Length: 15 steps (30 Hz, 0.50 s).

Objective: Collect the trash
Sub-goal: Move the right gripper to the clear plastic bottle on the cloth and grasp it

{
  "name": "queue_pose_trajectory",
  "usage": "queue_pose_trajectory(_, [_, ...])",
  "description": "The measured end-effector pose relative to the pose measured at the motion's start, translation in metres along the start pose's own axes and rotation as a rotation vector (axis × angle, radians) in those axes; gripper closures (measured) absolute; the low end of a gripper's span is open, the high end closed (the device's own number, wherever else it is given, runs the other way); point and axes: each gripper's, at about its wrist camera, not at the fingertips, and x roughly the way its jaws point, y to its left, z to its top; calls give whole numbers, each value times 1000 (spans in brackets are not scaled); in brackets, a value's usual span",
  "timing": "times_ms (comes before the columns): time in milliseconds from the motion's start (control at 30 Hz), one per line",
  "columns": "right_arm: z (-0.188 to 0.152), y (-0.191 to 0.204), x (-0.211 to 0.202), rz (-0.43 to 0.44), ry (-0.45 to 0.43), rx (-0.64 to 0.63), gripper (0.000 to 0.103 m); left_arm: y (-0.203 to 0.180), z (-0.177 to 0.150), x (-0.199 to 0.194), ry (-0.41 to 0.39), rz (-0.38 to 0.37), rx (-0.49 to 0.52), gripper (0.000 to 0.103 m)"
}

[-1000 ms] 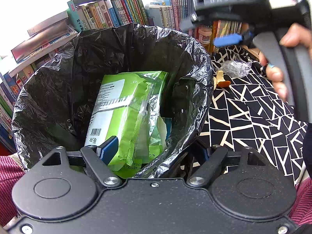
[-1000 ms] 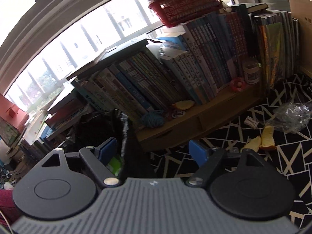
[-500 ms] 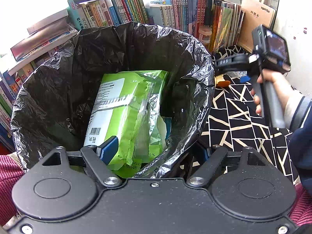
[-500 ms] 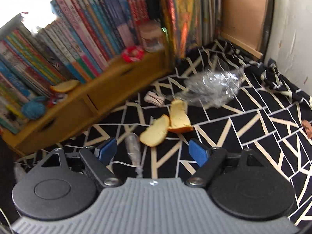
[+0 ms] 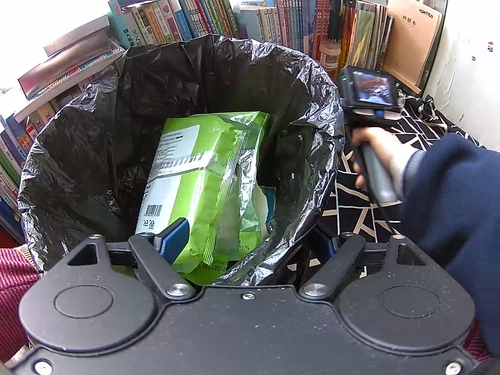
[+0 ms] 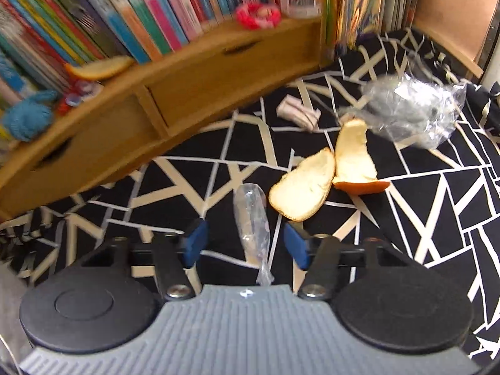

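A bin lined with a black bag [image 5: 315, 72] fills the left wrist view, with a green packet [image 5: 215, 181] lying inside. My left gripper [image 5: 250, 242] straddles the near rim, jaws wide, one blue pad [image 5: 173, 237] inside beside the packet. In the right wrist view my right gripper [image 6: 243, 247] points down at the patterned cloth, its jaws closing. A small clear plastic wrapper [image 6: 251, 218] lies between its fingers, untouched by the pads. Two orange peels [image 6: 301, 187] lie just beyond, and a crumpled clear bag [image 6: 412, 112] further right.
A wooden book rack [image 6: 187, 72] full of books stands behind the black-and-white cloth [image 6: 437, 218], with another peel [image 6: 100, 68] on its ledge. A small white scrap [image 6: 297, 114] lies near the rack. A hand in a blue sleeve [image 5: 453, 193] holds the right gripper beside the bin.
The right gripper swung from above the bin down towards the cloth, and its jaws narrowed around the clear wrapper. The left gripper and bin stayed still.
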Motion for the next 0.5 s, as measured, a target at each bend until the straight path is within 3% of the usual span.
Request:
queue_pose_trajectory(33, [0,1,7,-11,17,-2,52,0,0,0,-1,0,0,24])
queue_pose_trajectory(67, [1,2,12,-19,34,-3,55,0,0,0,-2,0,1,24])
queue_pose_trajectory(133, [2,7,12,-43,27,-24,77,1,0,0,-2,-1,1,24])
queue_pose_trajectory(300, [2,12,-10,-28,15,-66,78,1,0,1,-2,-3,0,24])
queue_pose_trajectory(500, [5,14,-69,28,-19,-113,78,2,1,1,0,-6,-4,24])
